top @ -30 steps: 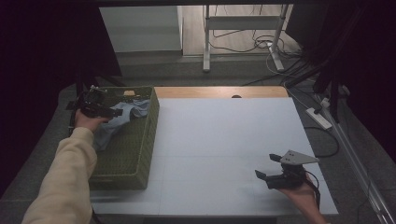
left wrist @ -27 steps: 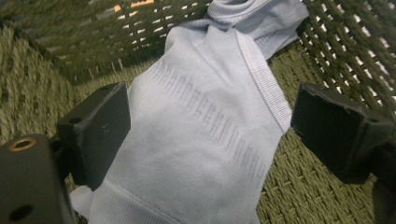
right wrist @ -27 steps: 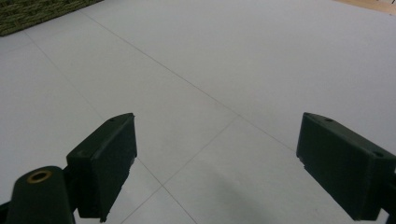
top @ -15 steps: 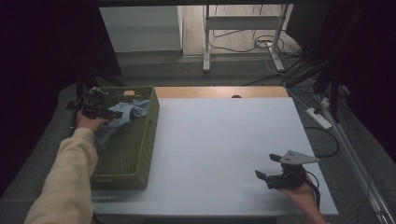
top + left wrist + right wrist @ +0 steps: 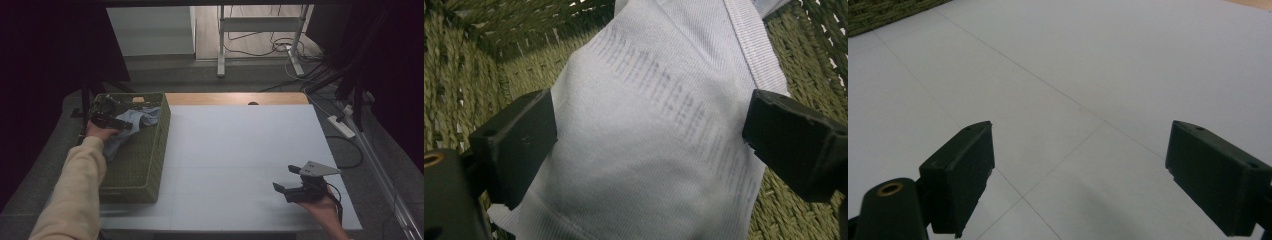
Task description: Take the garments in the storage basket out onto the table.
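Left tongs: you spread them wide over the pale blue knit cloth in the green woven basket, to pinch it.
Right tongs: gaping, empty, parked low over the white worktop, clear for laying cloth.

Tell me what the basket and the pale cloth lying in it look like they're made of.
The basket looks like woven grass or rush, olive green and matte, with braided strands showing. The cloth looks like a fine knit, probably cotton, pale blue-grey, soft and dull, with a ribbed hem band and print showing faintly through.
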The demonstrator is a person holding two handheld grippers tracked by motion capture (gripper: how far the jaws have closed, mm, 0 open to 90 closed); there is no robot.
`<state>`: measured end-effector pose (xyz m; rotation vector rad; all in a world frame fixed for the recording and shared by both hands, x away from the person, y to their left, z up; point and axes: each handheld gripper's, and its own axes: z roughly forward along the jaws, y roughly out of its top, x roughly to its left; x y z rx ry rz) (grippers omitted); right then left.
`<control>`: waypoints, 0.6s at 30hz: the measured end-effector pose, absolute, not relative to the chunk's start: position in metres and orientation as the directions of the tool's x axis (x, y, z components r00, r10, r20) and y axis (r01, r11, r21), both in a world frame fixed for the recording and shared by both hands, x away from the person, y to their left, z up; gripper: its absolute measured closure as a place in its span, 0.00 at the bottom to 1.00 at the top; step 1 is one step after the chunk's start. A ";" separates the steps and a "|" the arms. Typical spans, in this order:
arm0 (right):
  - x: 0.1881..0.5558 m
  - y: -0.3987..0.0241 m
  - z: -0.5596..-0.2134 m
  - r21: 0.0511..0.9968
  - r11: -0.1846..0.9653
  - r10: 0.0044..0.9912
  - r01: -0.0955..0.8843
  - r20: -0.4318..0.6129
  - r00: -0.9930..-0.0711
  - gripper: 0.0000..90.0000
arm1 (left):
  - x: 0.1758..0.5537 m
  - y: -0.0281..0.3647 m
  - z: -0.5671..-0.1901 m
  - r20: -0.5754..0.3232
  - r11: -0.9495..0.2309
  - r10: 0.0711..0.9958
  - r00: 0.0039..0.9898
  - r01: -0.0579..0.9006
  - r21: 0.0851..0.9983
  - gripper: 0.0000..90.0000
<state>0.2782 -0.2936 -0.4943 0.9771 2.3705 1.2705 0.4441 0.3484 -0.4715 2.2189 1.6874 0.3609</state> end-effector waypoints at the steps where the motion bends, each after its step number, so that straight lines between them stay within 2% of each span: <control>1: 0.278 -0.294 -0.494 0.818 0.380 0.677 0.432 0.072 -0.732 0.14 | 0.444 0.348 -0.472 0.002 -0.244 0.964 0.266 0.881 0.406 0.09; 18: 0.278 -0.293 -0.494 0.821 0.368 0.670 0.436 0.091 -0.737 0.14 | 0.450 0.350 -0.487 -0.017 -0.218 0.970 0.242 0.900 0.377 0.04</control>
